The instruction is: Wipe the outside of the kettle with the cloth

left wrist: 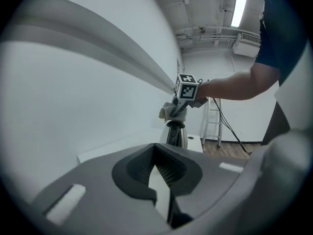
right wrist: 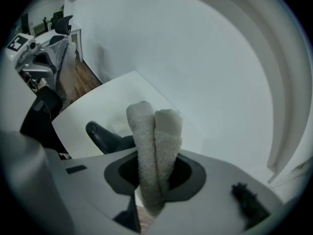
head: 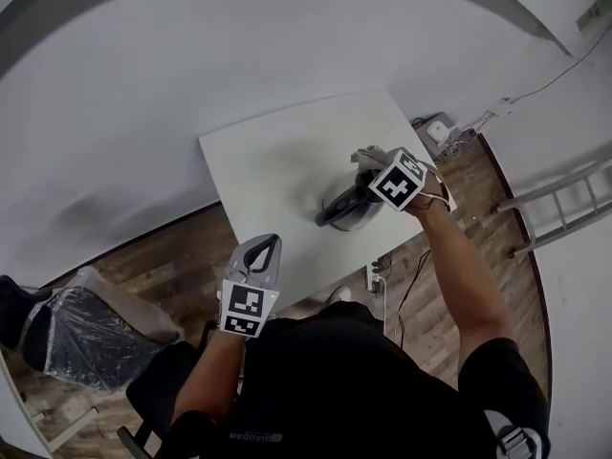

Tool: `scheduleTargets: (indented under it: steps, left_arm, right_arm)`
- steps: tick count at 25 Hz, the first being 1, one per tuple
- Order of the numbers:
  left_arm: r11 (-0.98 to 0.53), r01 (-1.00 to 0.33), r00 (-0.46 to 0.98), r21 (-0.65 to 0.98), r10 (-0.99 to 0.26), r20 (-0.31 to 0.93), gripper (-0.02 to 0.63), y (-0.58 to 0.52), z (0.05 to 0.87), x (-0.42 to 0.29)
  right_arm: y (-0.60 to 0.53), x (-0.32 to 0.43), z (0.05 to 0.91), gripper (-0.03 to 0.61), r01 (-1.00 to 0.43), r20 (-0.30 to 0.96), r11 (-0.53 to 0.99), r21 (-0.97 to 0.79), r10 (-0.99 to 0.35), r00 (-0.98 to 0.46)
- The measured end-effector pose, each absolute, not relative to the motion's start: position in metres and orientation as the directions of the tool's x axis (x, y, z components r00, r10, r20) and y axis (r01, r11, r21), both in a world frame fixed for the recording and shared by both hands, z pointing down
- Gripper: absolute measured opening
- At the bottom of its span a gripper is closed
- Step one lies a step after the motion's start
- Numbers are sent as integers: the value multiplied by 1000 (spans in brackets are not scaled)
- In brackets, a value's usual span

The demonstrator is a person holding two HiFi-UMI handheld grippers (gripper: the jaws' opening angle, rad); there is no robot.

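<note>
A dark kettle stands on the white table, near its right side. My right gripper hangs over the kettle's top, shut on a folded white cloth. In the right gripper view the cloth sticks up between the jaws and hides the fingertips, with the kettle's black handle just beyond it. My left gripper is at the table's near edge, apart from the kettle, its jaws together and holding nothing. The left gripper view shows the kettle and the cloth from a distance.
A ladder leans at the right, and a power strip with cables lies on the wooden floor behind the table. A plastic-wrapped chair stands at the lower left. A white wall runs along the table's far side.
</note>
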State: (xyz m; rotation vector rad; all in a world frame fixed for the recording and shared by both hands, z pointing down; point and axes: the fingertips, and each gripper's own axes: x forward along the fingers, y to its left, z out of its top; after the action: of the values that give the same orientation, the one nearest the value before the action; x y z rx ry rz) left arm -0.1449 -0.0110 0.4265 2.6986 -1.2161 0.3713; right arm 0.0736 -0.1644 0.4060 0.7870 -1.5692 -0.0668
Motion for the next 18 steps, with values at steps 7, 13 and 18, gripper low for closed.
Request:
scheduleTargets:
  steps: [7,13,18]
  left_arm:
    - [-662,-748,645,55,-704,297,8,2,433,-168]
    - [-636,-770,620,48,-728,295,8,14,432,-185]
    - [-606,-795,586,38,-750,306,8,15,436,-205]
  right_arm:
    - [-133,39,419,94,-287,812,764,578,-575,106]
    - [-96,-21,438,94,-73,742,739,669,-669,26]
    - [-78,-55,447,94,-42,666,669,742,-743,-71]
